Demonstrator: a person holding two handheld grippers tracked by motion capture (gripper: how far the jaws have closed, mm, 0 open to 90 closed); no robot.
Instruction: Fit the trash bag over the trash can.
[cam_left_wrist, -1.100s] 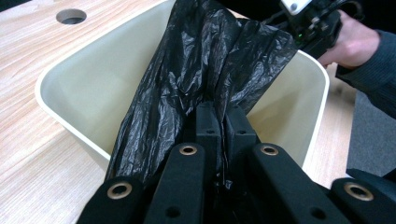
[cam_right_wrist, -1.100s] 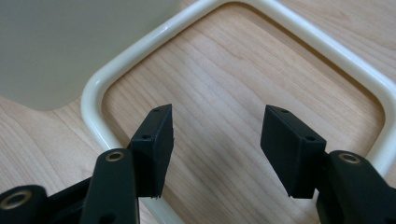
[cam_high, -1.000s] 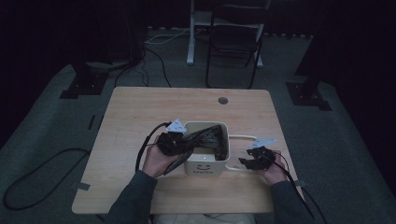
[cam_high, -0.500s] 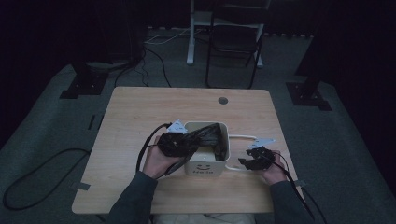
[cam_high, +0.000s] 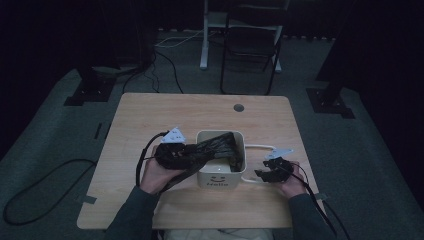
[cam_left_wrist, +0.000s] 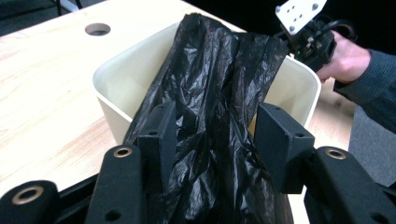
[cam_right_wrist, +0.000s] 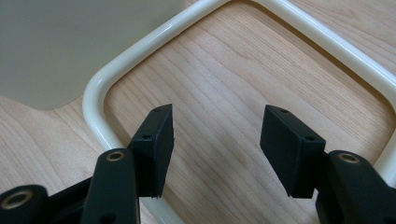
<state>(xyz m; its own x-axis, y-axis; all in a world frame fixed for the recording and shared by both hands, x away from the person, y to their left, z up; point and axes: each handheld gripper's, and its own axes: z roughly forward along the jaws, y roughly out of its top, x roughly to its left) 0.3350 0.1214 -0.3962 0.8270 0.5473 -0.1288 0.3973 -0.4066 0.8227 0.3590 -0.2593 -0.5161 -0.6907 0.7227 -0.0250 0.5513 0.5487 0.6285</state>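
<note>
High view: we list a cream bin (cam_high: 220, 176) near the tabletop's (cam_high: 150, 115) front edge, midway between its side edges, with a black plastic bag (cam_high: 210, 149) draped from its mouth over the rim on the left. The left claw (cam_high: 186, 156) sits at that rim, on the bag; the right claw (cam_high: 261, 174) rests at the bin's right side, beside its white wire handle (cam_high: 260, 148) lying flat on the wood. Left gripper view: the left claw (cam_left_wrist: 215, 135) has just been opening, and we see the bag (cam_left_wrist: 210, 93) running between its jaws, which stand off the film and do not press it. The bag's long axis runs straight ahead from this claw, over the near rim into the bin (cam_left_wrist: 116, 79). The right claw (cam_left_wrist: 308, 39) shows beyond the far rim. Right gripper view: the right claw (cam_right_wrist: 215, 133) stands wide and empty above bare wood inside the handle (cam_right_wrist: 121, 60) loop. We judge the left hand far nearer the bag; any regrasp falls to it.
</note>
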